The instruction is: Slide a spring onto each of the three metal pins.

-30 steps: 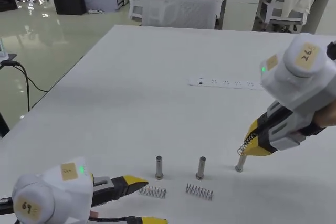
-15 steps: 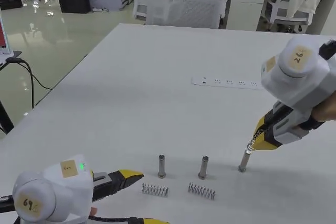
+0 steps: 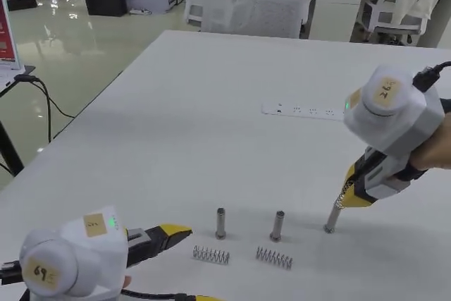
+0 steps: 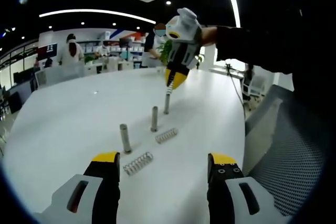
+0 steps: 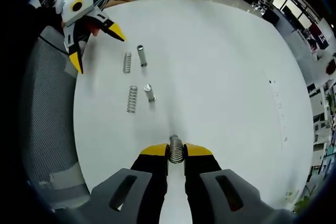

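Observation:
Three short metal pins stand in a row on the white table: left pin (image 3: pixel 220 223), middle pin (image 3: pixel 277 225), right pin (image 3: pixel 331 216). My right gripper (image 3: pixel 345 199) is shut on a spring (image 5: pixel 176 149), held on end over the top of the right pin. Two more springs (image 3: pixel 211 254) (image 3: pixel 274 258) lie flat just in front of the left and middle pins. My left gripper (image 3: pixel 190 264) stands open at the near left, level with the nearer spring (image 4: pixel 138 163), nothing between its jaws. The right gripper (image 4: pixel 176 77) hangs over the far pin (image 4: pixel 167 103).
A white power strip (image 3: pixel 306 111) lies on the table (image 3: pixel 176 118) behind the pins. A grey mesh chair (image 3: pixel 246 12) stands at the far edge. People sit at desks beyond. The table's left edge drops to a shiny floor.
My right gripper has come down and to the right with the spring, from beside the right pin's top to straight over it. The left gripper has held its place.

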`<state>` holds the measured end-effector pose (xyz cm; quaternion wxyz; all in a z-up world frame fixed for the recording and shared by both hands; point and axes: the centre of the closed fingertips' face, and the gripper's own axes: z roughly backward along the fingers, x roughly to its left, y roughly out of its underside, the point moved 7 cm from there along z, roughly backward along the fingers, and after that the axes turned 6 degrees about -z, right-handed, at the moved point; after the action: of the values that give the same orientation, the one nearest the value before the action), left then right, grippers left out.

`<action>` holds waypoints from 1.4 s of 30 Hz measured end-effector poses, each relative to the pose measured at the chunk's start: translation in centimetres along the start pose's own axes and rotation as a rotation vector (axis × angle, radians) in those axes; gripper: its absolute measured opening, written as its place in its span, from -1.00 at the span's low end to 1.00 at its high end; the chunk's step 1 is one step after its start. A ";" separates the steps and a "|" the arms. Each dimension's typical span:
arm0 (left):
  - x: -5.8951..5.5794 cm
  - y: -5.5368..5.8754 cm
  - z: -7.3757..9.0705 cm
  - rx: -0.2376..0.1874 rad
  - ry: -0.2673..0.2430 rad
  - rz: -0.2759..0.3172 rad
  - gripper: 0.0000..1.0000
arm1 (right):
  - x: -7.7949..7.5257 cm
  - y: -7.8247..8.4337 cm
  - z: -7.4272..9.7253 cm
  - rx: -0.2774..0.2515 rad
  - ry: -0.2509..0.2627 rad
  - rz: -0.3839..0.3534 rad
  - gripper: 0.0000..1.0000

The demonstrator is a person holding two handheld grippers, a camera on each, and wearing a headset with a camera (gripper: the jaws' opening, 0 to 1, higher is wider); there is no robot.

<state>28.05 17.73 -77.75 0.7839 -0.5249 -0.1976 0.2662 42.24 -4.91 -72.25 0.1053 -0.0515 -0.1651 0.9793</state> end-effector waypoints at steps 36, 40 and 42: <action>-0.2 0.2 0.0 0.005 0.003 0.008 0.19 | -0.7 0.7 -4.6 0.080 -0.045 -0.019 -0.83; -0.2 0.3 -0.1 0.007 0.003 0.008 0.19 | -0.6 1.0 -5.1 0.084 -0.047 -0.025 -0.83; -0.2 0.3 -0.1 0.005 0.003 0.008 0.19 | -0.6 1.1 -5.3 0.087 -0.048 -0.027 -0.83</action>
<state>27.91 17.66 -78.03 0.7845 -0.5241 -0.1936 0.2691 43.34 -4.39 -77.56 0.1169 -0.0210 -0.1255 0.9850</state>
